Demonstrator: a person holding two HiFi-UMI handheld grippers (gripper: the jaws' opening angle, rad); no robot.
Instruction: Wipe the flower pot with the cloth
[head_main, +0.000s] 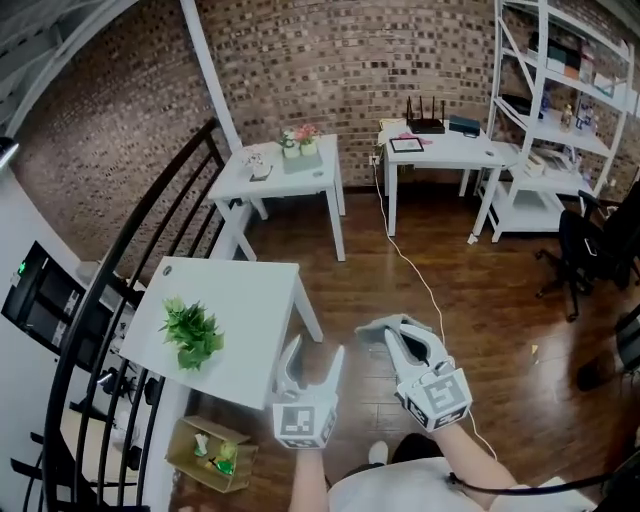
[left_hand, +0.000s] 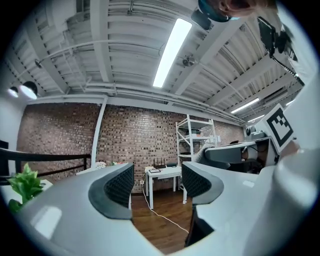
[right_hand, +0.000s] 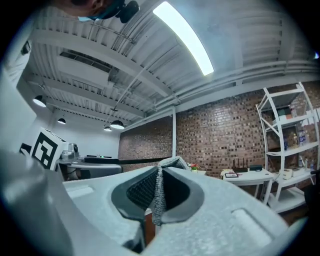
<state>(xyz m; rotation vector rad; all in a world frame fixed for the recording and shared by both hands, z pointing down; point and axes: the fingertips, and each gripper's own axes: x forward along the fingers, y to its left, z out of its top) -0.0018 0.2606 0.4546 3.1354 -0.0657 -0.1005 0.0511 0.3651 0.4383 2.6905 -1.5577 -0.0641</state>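
Note:
A green plant (head_main: 192, 333), whose pot is hidden under its leaves, stands on the small white table (head_main: 260, 300) at lower left; its leaves (left_hand: 25, 185) also show at the left edge of the left gripper view. My left gripper (head_main: 313, 358) (left_hand: 157, 182) hangs just right of that table's corner, jaws apart with nothing between them. To its right, my right gripper (head_main: 400, 345) (right_hand: 159, 192) is shut on a grey cloth (head_main: 398, 325) (right_hand: 158, 200), which is pinched between the pads and folds over the fingertips. Both grippers point level over the wooden floor.
A black stair railing (head_main: 100, 300) runs along the left. A cardboard box (head_main: 210, 452) sits on the floor under the small table. Two white tables (head_main: 285, 175) (head_main: 445, 150), white shelving (head_main: 560, 120) and a black office chair (head_main: 590, 250) stand farther off. A cable (head_main: 420, 280) crosses the floor.

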